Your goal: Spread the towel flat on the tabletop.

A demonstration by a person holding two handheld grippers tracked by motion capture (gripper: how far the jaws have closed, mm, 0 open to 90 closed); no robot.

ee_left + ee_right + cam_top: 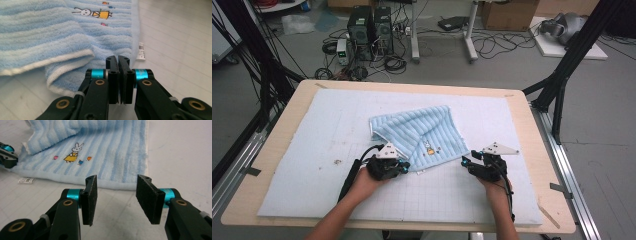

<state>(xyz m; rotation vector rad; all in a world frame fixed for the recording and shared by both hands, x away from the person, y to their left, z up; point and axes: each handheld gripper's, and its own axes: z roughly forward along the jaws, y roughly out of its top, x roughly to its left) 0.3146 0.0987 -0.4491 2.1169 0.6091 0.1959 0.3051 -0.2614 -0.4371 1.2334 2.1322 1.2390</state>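
A light-blue striped towel [419, 132] is lying partly folded in the middle of the pale mat [312, 165] that is covering the bench [277, 132], with one flap turned over from the left and a small rabbit picture [429, 147] showing near its near edge. At the left, the left gripper [401, 165] is sitting at the towel's near-left corner; in the left gripper view its fingers [112, 75] are standing pressed together, closed, with the towel's near edge [110, 53] just beyond their tips, and whether they are pinching any cloth cannot be told from that angle. A white tag [141, 51] is lying on the mat just right of them. Further right, the right gripper [468, 162] is hovering just short of the towel's near-right corner [135, 183], its fingers [91, 197] standing apart with nothing between them. The step in hand seems to be taking hold of the two near corners in order to fold or spread the towel. The next move is likely calling for the right gripper to go forward and low until the hem is lying between its fingers, then to close, while the left is checking that it is really holding cloth before either one is lifting.
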